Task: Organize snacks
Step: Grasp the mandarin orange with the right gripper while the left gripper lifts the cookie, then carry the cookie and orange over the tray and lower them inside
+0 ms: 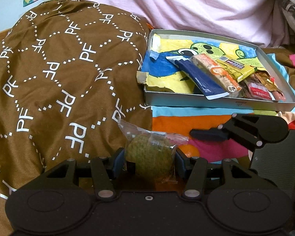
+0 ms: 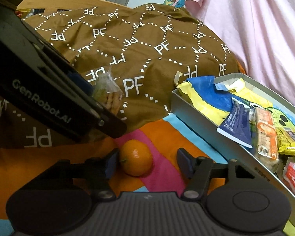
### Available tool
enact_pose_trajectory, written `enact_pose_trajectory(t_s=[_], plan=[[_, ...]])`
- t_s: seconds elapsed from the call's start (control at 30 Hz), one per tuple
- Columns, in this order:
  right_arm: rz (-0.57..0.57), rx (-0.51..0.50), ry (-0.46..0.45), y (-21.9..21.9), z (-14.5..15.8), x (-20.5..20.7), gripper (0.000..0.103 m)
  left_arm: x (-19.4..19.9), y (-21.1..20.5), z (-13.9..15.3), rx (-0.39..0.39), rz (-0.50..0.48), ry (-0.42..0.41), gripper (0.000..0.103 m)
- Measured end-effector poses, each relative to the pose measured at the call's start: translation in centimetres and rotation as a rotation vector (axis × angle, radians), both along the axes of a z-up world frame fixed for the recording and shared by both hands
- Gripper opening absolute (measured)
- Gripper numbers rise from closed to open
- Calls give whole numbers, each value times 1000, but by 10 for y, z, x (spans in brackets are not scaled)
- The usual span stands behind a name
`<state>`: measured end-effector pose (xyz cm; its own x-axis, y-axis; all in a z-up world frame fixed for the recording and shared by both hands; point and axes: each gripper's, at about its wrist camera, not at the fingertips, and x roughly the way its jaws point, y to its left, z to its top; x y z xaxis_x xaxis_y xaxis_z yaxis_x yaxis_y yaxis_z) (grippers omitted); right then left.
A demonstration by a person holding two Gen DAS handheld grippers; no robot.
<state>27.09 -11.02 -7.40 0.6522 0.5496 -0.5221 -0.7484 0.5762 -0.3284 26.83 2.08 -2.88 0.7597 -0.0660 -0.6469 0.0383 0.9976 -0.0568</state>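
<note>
My left gripper (image 1: 149,162) is shut on a green cookie in a clear wrapper (image 1: 151,156), held above the colourful bedsheet; it also shows in the right wrist view (image 2: 108,96). My right gripper (image 2: 147,162) is open, its fingers on either side of a small orange (image 2: 136,160) lying on the sheet, the left finger close to it. A grey tin tray (image 1: 216,101) at the right holds several wrapped snacks: a blue packet (image 1: 198,76), a cereal bar (image 1: 216,71), a yellow bar (image 1: 236,67). The tray also appears in the right wrist view (image 2: 202,125).
A brown quilt printed "PF" (image 1: 59,74) is heaped on the left beside the tray. A pink cloth (image 1: 186,4) hangs behind. The right gripper's body (image 1: 251,131) sits just in front of the tray in the left wrist view.
</note>
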Motion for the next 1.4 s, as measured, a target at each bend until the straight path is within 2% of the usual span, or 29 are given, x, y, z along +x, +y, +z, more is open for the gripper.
enact_pose_trajectory(t_s=[0.2,0.23,0.67,0.93,1.13,1.4], plan=[[11,11,45,1,-1,-1,39,1,-3,0,12,7,-1,55],[13,14,54,2,-1,-1,38,1,-3,0,13,11,-1,55],[-1,35,67,-7,5,-7,37,23,-14,21,51,102,13,53],[-35,115,30,-23,28,-3,38,50,-16,53,41,196,-28,53],[-77,202,-7,-36,51,7,38,78,-29,74,70,197,-58,53],[-181,323,-56,-64,77,32,38,112,-49,78,37,161,-31,53]])
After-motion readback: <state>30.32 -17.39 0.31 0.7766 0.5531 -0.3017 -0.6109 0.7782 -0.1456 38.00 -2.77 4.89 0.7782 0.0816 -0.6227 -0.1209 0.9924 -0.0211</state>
